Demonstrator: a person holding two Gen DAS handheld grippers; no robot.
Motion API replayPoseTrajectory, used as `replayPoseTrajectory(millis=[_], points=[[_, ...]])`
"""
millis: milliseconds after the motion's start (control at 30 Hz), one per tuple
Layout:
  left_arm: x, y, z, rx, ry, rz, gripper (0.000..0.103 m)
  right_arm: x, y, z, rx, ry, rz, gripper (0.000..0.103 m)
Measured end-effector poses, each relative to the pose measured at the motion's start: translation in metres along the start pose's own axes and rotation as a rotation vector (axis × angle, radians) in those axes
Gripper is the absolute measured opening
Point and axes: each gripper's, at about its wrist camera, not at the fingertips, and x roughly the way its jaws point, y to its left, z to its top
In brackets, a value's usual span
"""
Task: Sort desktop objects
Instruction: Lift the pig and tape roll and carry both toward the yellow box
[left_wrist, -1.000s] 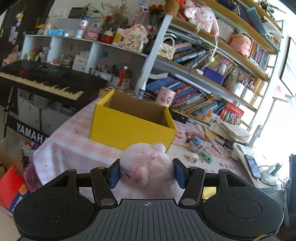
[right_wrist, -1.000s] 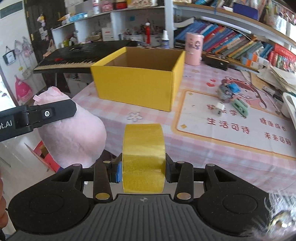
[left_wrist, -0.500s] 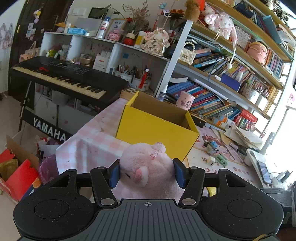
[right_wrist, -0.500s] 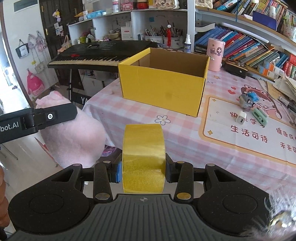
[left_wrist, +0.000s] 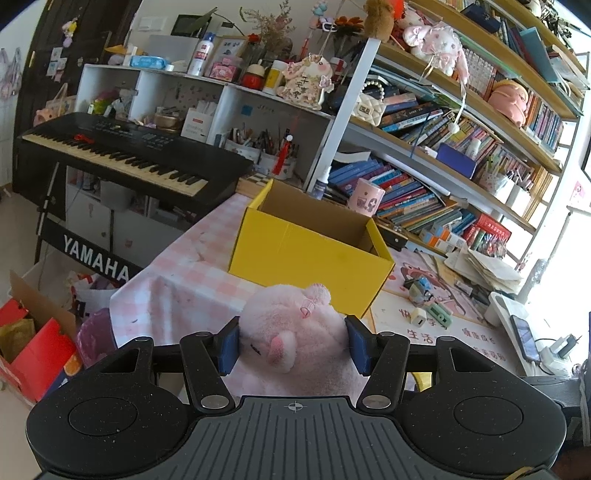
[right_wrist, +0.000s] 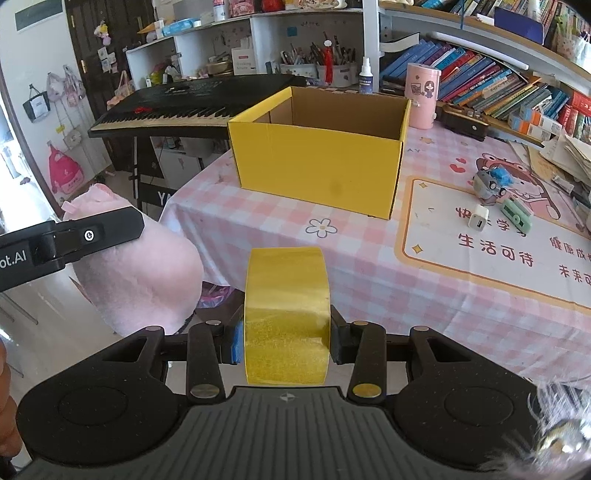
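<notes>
**Both grippers loaded, box ahead**

The left gripper (left_wrist: 293, 345) is clamped on a pink plush (left_wrist: 291, 332), its blue pads pressed into the fur on either side. The right gripper (right_wrist: 286, 341) pinches a roll of yellow tape (right_wrist: 287, 314) across its width, the roll standing on edge between the jaws. Both loads hang off the near edge of the table (right_wrist: 258, 221), short of the open yellow box (right_wrist: 317, 162), which stands near the table's left corner and looks empty as far as its inside shows.

The step in hand appears to be the carry: both things picked, neither yet delivered. The next move likely calls for bringing each gripper forward and over the box's near wall, high enough to clear the rim, before letting go (the plush is bulky and soft, so it may drag on the wall).

The way to the box looks clear. A white charger (right_wrist: 478, 216), a green item (right_wrist: 517, 214) and a small toy car (right_wrist: 491, 181) lie on the mat to the right, well apart from the box. A keyboard (left_wrist: 122, 155) stands beyond the table's left side.
</notes>
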Motion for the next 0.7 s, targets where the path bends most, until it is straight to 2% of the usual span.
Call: replayPoseTrajectory(millis=[700], points=[[0.008, -0.005, 0.008, 0.024, -0.014, 0.011, 0.057, 0.009, -0.006, 0.008, 0.027, 0.011, 0.019, 0.039]])
